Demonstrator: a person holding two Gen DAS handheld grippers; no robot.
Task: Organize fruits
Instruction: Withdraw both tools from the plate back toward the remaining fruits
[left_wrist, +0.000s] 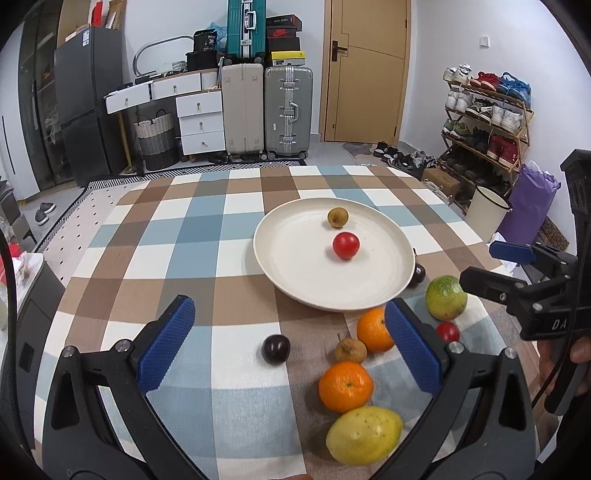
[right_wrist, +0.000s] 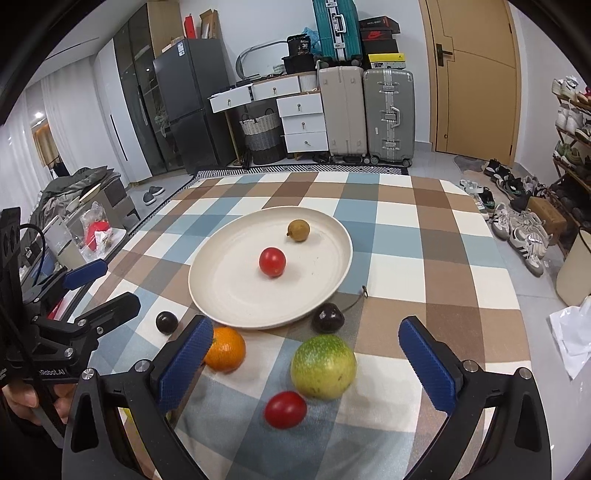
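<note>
From my left wrist camera, the left gripper (left_wrist: 290, 349) hangs wide open over the checked counter (left_wrist: 155, 236), holding nothing. Between its fingers I see a dark plum (left_wrist: 276, 349), a small brown pear-shaped fruit (left_wrist: 350, 350), two oranges (left_wrist: 373, 329) (left_wrist: 346, 386) and a yellow mango (left_wrist: 364, 435) at the near edge. This view alone shows the mango, the brown fruit and the second orange. The right gripper (left_wrist: 495, 264) shows at the right.

From my right wrist camera, the right gripper (right_wrist: 301, 356) is also spread wide and empty, above a green round fruit (right_wrist: 323, 366) and a red tomato (right_wrist: 285, 409). A second dark plum (right_wrist: 328, 317) touches the plate's near rim; here its whole body shows.

Both views show the white plate (right_wrist: 221, 288) mid-counter, carrying one tomato (right_wrist: 272, 261) and one brown longan-like fruit (right_wrist: 298, 230).

Count: two tomatoes, two plums, two oranges, one green fruit, one mango.
</note>
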